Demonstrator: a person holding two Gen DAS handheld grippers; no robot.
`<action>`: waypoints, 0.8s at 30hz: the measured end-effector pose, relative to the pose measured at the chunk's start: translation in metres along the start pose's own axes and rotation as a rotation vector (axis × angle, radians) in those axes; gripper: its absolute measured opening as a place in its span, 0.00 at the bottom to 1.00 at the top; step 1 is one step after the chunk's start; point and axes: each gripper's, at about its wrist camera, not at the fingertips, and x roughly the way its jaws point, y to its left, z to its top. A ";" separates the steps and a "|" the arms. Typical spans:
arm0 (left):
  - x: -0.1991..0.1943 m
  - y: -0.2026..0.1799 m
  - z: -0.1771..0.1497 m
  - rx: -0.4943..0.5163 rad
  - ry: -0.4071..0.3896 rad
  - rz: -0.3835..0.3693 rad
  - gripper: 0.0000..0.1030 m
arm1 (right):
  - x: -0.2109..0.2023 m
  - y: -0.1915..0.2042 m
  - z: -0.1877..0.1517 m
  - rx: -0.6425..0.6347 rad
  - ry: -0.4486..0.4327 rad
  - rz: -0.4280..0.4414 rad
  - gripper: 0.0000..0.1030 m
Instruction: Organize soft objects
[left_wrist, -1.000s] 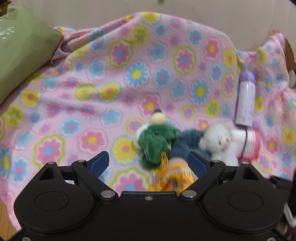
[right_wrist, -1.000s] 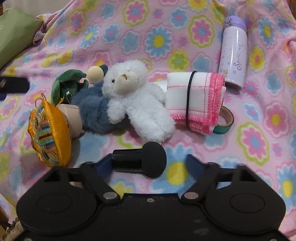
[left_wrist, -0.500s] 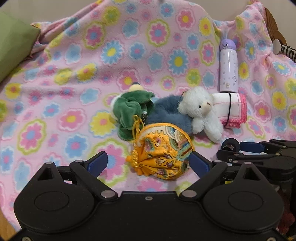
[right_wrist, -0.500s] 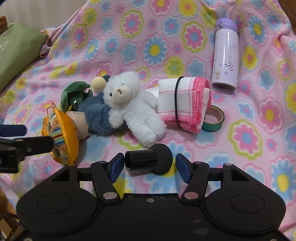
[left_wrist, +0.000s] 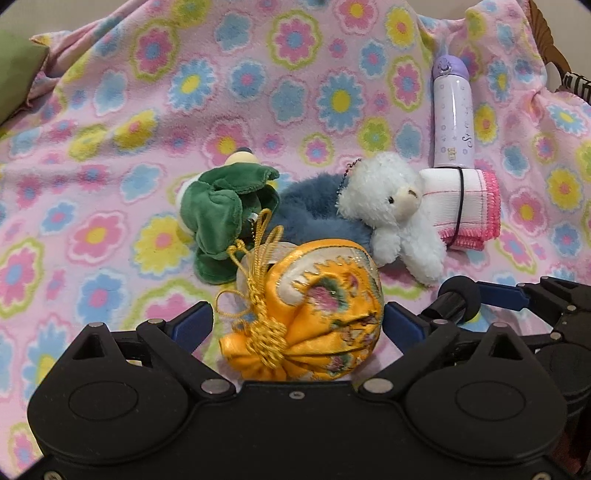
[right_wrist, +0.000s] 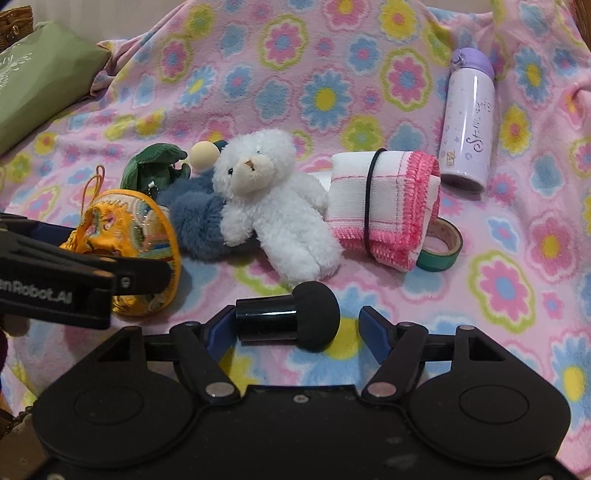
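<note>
On the flowered blanket (left_wrist: 147, 110) lie an orange embroidered pouch (left_wrist: 317, 310), a green plush (left_wrist: 221, 218), a blue furry toy (left_wrist: 317, 210), a white teddy bear (left_wrist: 399, 214) and a rolled white-and-pink cloth (left_wrist: 465, 206). My left gripper (left_wrist: 297, 321) is open, its blue fingers on either side of the pouch, which also shows in the right wrist view (right_wrist: 125, 240). My right gripper (right_wrist: 299, 328) is open, with a black makeup brush (right_wrist: 288, 315) lying between its fingers, against the left one. The bear (right_wrist: 273, 206) and cloth (right_wrist: 384, 206) lie just beyond it.
A lilac bottle (right_wrist: 467, 122) stands at the back right. A roll of green tape (right_wrist: 441, 243) lies beside the cloth. A green cushion (right_wrist: 37, 81) sits at the far left. A wicker basket edge (left_wrist: 546, 48) shows at top right.
My left gripper has swung right and down toward the pile, and its fingers now flank the orange pouch. My right gripper's fingers have drawn in around the black brush.
</note>
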 end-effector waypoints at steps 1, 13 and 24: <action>0.002 0.000 0.000 -0.005 0.004 0.001 0.93 | 0.001 0.001 0.000 -0.003 -0.006 -0.001 0.67; 0.012 0.003 -0.001 -0.055 0.026 0.002 0.92 | 0.012 -0.004 0.002 0.019 0.001 0.032 0.79; -0.006 0.014 -0.002 -0.149 0.013 -0.067 0.58 | -0.006 0.004 0.002 -0.015 -0.022 0.073 0.54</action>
